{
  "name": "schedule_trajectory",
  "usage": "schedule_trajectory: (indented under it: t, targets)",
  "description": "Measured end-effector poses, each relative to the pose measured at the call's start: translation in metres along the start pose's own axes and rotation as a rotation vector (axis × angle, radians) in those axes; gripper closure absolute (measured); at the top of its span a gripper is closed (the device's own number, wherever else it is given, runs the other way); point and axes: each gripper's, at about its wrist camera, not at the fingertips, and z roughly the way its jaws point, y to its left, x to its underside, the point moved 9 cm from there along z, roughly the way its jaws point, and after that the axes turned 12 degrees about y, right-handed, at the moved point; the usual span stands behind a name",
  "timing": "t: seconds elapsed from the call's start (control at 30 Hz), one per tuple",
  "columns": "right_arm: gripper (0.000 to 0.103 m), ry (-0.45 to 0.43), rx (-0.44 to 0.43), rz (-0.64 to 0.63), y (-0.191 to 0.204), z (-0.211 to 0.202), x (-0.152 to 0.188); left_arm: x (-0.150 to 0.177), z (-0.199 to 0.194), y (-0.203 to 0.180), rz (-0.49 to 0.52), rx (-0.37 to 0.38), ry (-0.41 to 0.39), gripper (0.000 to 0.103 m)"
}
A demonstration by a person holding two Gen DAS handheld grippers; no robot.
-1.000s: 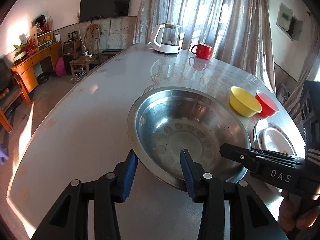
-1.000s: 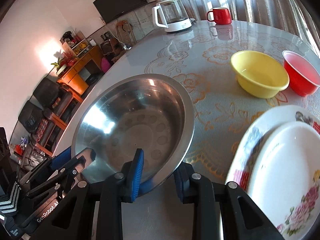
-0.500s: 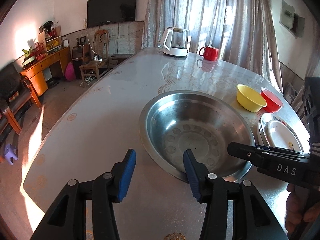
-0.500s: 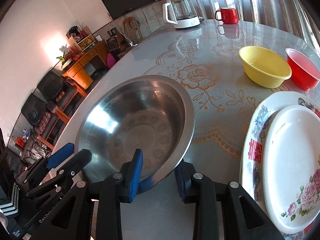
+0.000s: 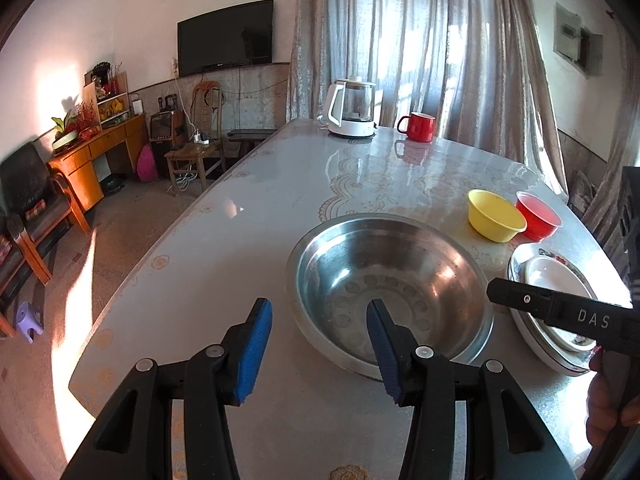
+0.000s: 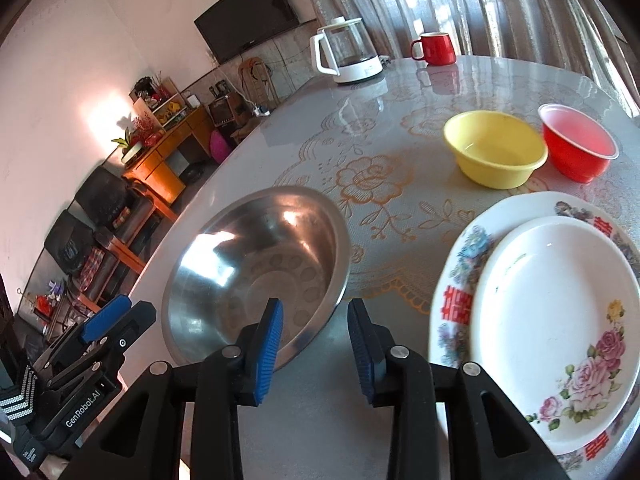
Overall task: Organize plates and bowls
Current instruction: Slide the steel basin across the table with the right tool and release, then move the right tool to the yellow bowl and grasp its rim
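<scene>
The tabletop, glossy with a printed lace pattern, carries everything here, and the biggest thing on it is the steel bowl, sitting near the front edge with nothing inside. It looks stiff and fairly light for its width, but the polished metal should be slippery, so the thin rolled rim is the place to pinch it, probably from two sides at once. Just to its right lies the floral plate with a smaller white plate nested on top; both look like ceramic or enamel, brittle enough to chip if knocked, and are best taken by the raised edge. Farther back stand the yellow bowl and the red bowl, touching or nearly so; they appear to be light plastic that would slide easily and could nest into the steel bowl. The left gripper has its fingers spread; the near left rim shows between them, untouched. The right gripper is opening, its fingers astride the rim at the near right side but clear of the metal, so the steel bowl rests on the tabletop unheld. At the far end a kettle and a red mug stand well apart from the dishes and block nothing; the plates close beside the steel bowl are the only crowding.
</scene>
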Motion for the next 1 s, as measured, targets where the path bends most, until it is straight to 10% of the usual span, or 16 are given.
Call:
schedule_trajectory:
  t: [1.0]
  targets:
    - [0.074,-0.117,0.122,0.316,-0.176,-0.038,-0.081,-0.091,0.073,-0.146,0.175,0.208,0.157,0.053]
